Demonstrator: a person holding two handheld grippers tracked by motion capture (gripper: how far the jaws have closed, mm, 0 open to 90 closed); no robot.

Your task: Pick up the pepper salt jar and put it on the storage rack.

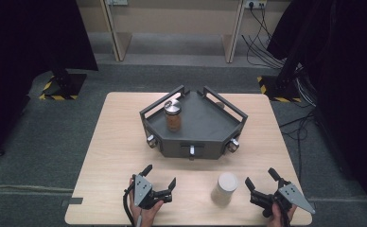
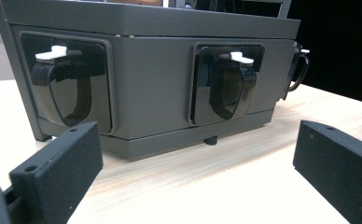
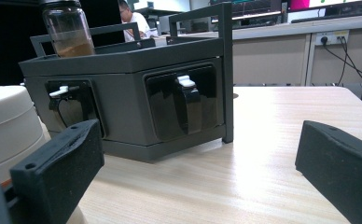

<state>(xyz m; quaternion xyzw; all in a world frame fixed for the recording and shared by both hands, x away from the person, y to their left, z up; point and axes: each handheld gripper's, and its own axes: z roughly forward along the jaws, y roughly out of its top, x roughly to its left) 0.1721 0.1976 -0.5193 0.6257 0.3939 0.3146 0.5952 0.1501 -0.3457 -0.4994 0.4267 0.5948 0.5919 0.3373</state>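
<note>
While both grippers rest low at the near edge of the pale wooden table, nothing held: left gripper with its black jaws spread wide apart and empty, aimed at the dark grey angular metal stand in the middle of the table; right gripper likewise gaping, jaws well apart, gripping nothing. Between the two, just left of the right gripper, a white round lidded canister, upright on the tabletop, touching neither gripper; in the right gripper view, the same canister close beside the left jaw, partly covering the stand's front. On the stand's flat top, toward its left rear, a clear glass jar with a silver metal lid and brown contents, upright, fenced by the low rail. Across the stand's front faces, three recessed black latches with white tabs. Beyond the table, grey floor, hanging black curtains and trailing black cables.
</note>
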